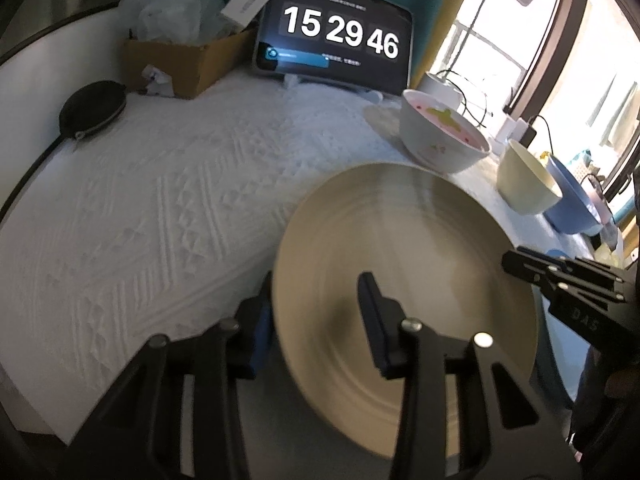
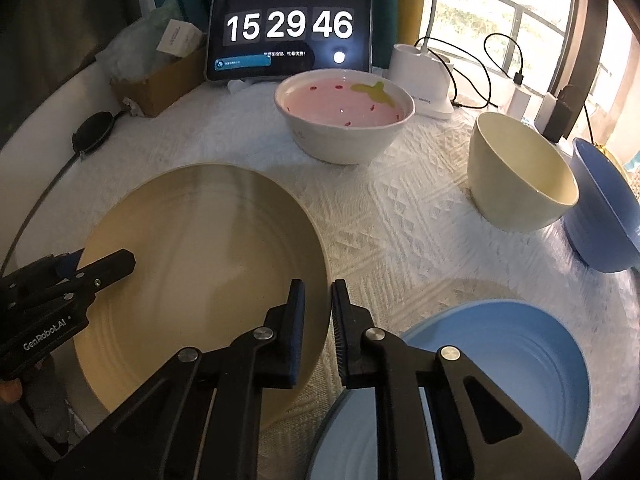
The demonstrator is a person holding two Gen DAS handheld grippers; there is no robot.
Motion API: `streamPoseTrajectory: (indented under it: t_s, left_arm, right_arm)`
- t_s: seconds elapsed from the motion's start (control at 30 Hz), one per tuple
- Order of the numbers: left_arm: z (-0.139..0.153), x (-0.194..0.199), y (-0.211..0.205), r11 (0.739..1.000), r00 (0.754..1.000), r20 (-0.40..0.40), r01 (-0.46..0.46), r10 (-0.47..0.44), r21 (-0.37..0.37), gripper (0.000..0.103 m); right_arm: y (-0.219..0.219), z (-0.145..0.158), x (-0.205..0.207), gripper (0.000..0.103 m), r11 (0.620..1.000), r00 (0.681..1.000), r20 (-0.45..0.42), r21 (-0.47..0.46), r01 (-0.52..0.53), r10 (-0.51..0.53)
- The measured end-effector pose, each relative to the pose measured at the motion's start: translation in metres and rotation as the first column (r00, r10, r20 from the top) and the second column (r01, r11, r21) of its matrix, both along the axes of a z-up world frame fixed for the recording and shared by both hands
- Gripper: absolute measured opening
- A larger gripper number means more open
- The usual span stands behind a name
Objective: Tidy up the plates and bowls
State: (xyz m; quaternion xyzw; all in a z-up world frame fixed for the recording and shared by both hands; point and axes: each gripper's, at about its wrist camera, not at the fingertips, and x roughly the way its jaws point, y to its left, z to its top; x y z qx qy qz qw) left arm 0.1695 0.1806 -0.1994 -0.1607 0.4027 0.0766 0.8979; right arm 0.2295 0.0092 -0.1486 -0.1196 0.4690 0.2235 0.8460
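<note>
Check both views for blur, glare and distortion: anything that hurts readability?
Left wrist view: beige plate and left claw smeared by motion blur, window blown out. Right wrist view: sharper, window overexposed, fisheye bends the tablet.

Left gripper [image 1: 320, 300] straddles near rim of beige plate [image 1: 404, 264], one finger outside, other over plate face; contact unclear. Right gripper [image 1: 510, 262] at plate's right edge. Pink-lined bowl [image 1: 440, 140], cream bowl [image 1: 526, 184], blue bowl [image 1: 572, 204] behind. Clock tablet [image 1: 338, 32] at back.
</note>
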Motion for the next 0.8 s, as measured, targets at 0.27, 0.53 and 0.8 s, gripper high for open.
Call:
streamPoseTrajectory:
  t_s: [0.27,0.53,0.8]
  left_arm:
    - [0.011,-0.005,-0.005,1.000,1.000,0.027,0.002,-0.003,0.015,0.040]
    - [0.026,-0.010,-0.015,0.999,0.998,0.055,0.015,-0.017,0.028,0.040]
    - [0.038,-0.013,-0.032,0.999,0.997,0.074,0.032,-0.035,0.039,0.040]
  right_arm:
    - [-0.004,0.014,-0.004,0.015,1.000,0.999,0.040,0.024,0.004,-0.005]
    - [-0.015,0.025,-0.010,0.015,0.999,0.998,0.066,0.042,0.019,-0.022]
    - [-0.031,0.037,-0.016,0.015,0.997,0.995,0.090,0.065,0.042,-0.047]
